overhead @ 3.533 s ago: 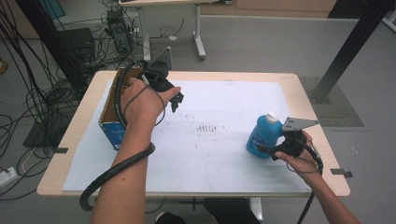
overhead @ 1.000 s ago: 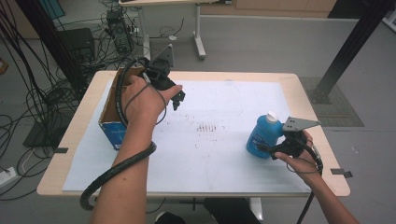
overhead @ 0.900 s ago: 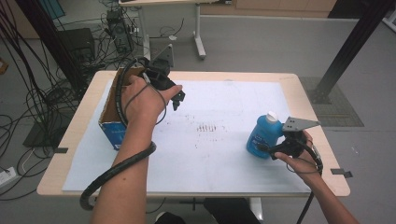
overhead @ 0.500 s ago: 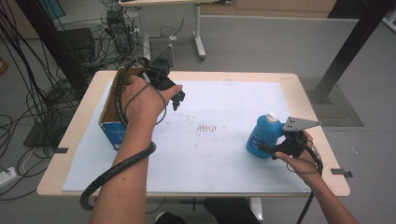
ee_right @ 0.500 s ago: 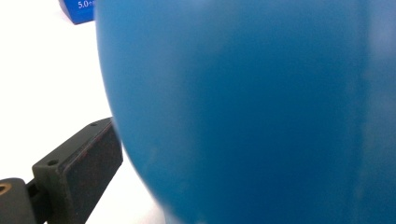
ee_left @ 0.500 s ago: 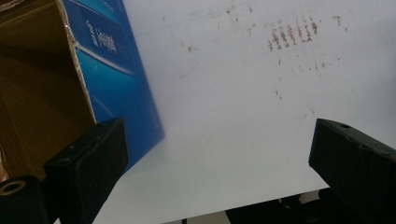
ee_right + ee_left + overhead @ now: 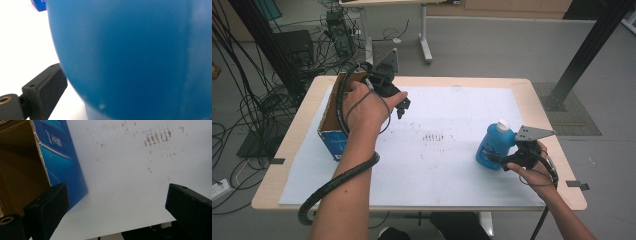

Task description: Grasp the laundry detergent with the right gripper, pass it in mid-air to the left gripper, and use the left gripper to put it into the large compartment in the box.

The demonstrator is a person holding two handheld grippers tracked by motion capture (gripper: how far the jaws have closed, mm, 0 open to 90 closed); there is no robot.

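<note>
Right gripper [image 7: 501, 159] is sitting against the bottle [image 7: 495, 145] at the table's near right — bottle upright, filling the space between its jaws; they are closing on its body. Farther off, left gripper [image 7: 402, 106] is hovering beside the box [image 7: 334, 140] — jaws wide apart, holding nothing.

Table [image 7: 287, 150]: white sheet [image 7: 447, 165], blue box [image 7: 334, 142], bottle [image 7: 494, 145].

In my right gripper view the blue bottle [image 7: 130, 57] is blurred and cut off by three edges, and it hides one of my jaws. In the high view my left hand [image 7: 367, 107] covers part of the cardboard box [image 7: 333, 131]; its inside I cannot see.
</note>
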